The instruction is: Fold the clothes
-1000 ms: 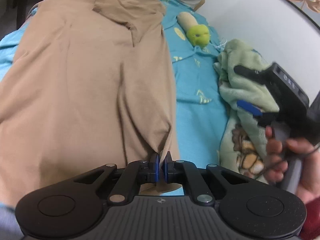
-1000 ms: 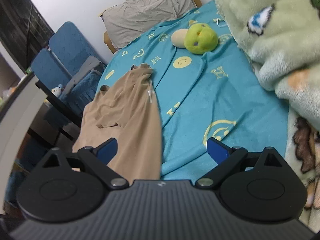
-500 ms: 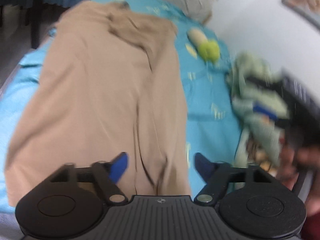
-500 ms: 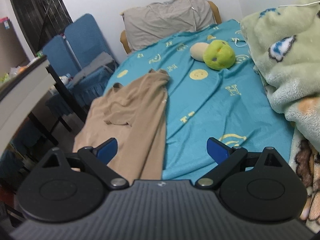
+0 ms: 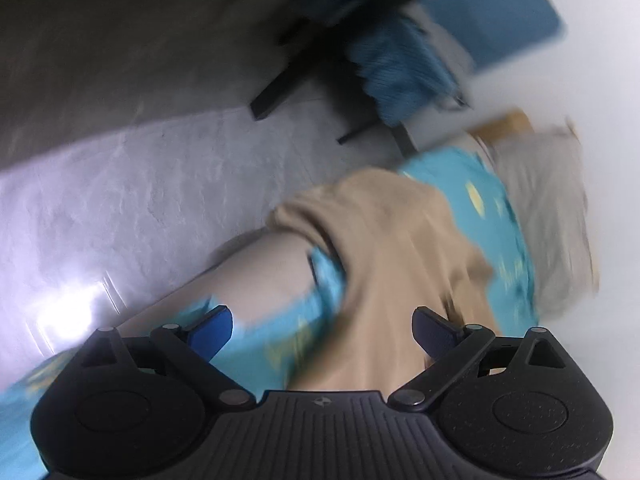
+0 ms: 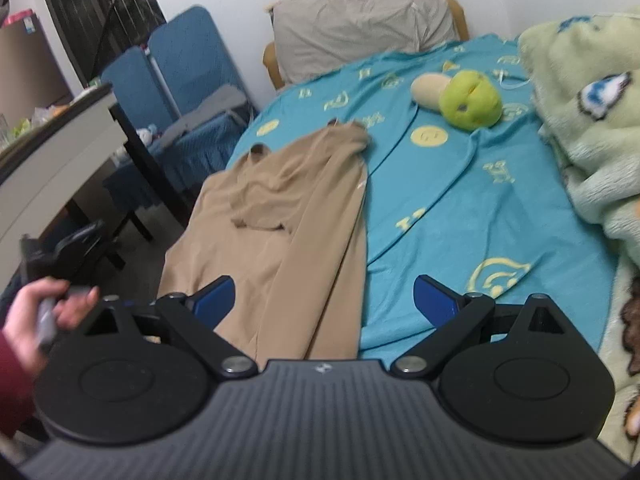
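Tan garment (image 6: 288, 216) lies lengthwise on teal sheet (image 6: 460, 200), plush (image 6: 470, 100) beyond. Left gripper (image 5: 322, 330) jaws spread, holding nothing, view blurred. Right gripper (image 6: 324, 300) jaws spread above garment.

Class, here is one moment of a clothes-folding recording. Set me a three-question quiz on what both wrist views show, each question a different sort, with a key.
1. True or false: the right gripper grips the tan garment.
2. The green plush toy rests on: A the pillow, B the blue sheet, C the chair.
3. Fill in: the left gripper has its fingers ____.

Key: 1 false; 2 B; 3 open.
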A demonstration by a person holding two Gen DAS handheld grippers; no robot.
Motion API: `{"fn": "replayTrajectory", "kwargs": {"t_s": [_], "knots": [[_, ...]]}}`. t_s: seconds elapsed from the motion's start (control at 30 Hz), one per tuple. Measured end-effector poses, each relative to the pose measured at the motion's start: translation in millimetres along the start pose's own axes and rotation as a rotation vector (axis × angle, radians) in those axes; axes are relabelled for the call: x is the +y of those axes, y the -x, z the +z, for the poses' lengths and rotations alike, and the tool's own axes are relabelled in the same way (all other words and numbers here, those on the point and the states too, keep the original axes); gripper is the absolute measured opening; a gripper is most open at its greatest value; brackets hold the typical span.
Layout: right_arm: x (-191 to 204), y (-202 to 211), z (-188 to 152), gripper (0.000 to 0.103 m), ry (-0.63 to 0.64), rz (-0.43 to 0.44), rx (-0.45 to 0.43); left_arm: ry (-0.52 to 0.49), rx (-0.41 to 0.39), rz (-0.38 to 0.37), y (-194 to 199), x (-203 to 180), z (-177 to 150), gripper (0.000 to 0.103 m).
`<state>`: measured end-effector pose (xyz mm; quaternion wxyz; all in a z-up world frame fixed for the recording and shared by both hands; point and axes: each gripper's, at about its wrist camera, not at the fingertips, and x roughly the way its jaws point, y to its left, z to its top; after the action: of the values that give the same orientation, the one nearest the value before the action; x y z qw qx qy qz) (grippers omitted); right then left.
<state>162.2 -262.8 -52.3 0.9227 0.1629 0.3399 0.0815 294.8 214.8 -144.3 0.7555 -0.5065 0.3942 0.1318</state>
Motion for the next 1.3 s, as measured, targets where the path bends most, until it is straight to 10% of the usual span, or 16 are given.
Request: {"fn": "replayTrajectory", "kwargs": {"t_s": [0.37,0.57,0.63,0.93,1.1,1.3], "knots": [[-5.8,-84.8,1.9,0.097,-0.205,0.09,0.207,0.222,0.015,-0.066,-114.5,43.3,59.3,0.093],[-16.2,-104.0,3.8,0.097,-0.274,0.084,0.245,0.182,-0.031,-0.028,-141.8,32.1,72.1,0.049],[-22.8,-104.9,3.1,0.097,-0.308,0.069,0.257,0.101,-0.063,-0.028,-136.5,18.9,72.7,0.006],[-32.3,-85.4,4.3,0.097,-0.377,0.099,0.228,-0.5,-0.357,0.029,-47.7,-105.4,37.0,0.005],[-41.4,-69.5,8.0,0.097,-0.388,0.079,0.17,-0.974,-0.445,-0.033,-8.0,-201.9,-53.6,0.005],[-57.8,-56.3,13.6,0.097,-0.409,0.02,0.089,-1.336,-0.347,-0.153,-13.1,-261.4,-198.8,0.005]]}}
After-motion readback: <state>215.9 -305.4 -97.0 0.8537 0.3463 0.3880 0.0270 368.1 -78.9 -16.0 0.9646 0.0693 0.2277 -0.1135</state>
